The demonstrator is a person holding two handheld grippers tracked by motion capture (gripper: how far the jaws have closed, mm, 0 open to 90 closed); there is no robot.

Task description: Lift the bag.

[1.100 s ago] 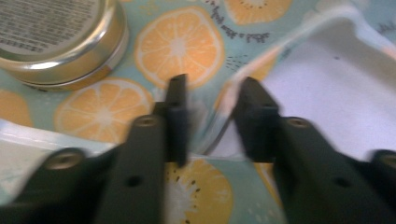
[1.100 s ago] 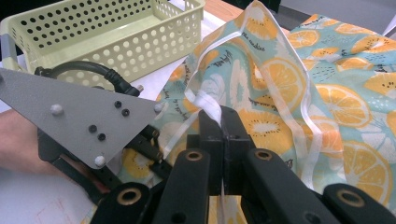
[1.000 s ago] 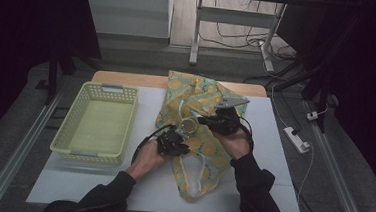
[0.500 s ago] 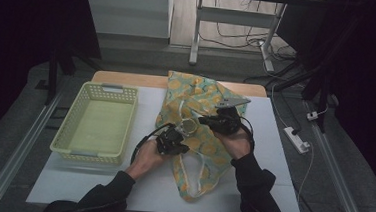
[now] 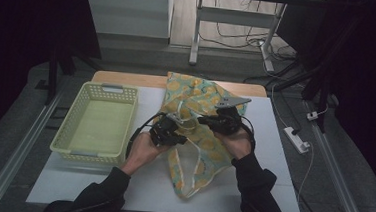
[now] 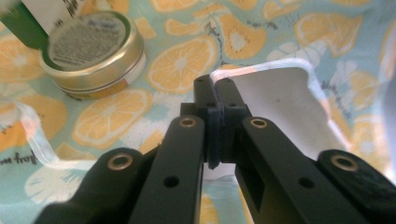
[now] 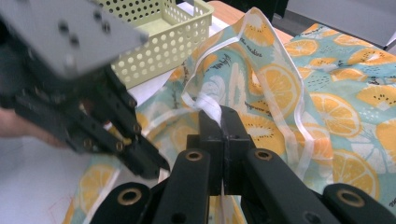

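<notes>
A person at a white table [image 5: 95,184] works both hand-held grippers on an orange-slice-printed, pale turquoise fabric bag with white piping [image 5: 199,94], spread at the table's centre and reaching toward 12 o'clock. At 9 o'clock sits an empty pale-green perforated plastic basket [image 5: 83,98], well apart from the hands.

The left gripper [image 5: 170,134], at the bag's left margin, has its jaws pressed together on a white-piped edge of the cloth; in the left gripper view its tips [image 6: 215,100] meet at the rim of a gap in the fabric, with the white surface showing through beyond. A round brass-coloured tin with a printed paper label [image 6: 88,46] lies on the cloth at 10 o'clock from those tips.

The right gripper [image 5: 210,120], carrying a grey three-cornered plate, pinches a white strap or trim of the bag; in the right gripper view the strip [image 7: 209,106] is drawn up between the closed jaws [image 7: 219,122], and the cloth rises in a peak behind.

The step in hand looks to be opening or spreading the bag by two held edges. The next move would call for drawing the grips apart evenly, without letting the thin trim slip free.

The fabric appears thin, limp and creased, likely to sag wherever it is not held.
</notes>
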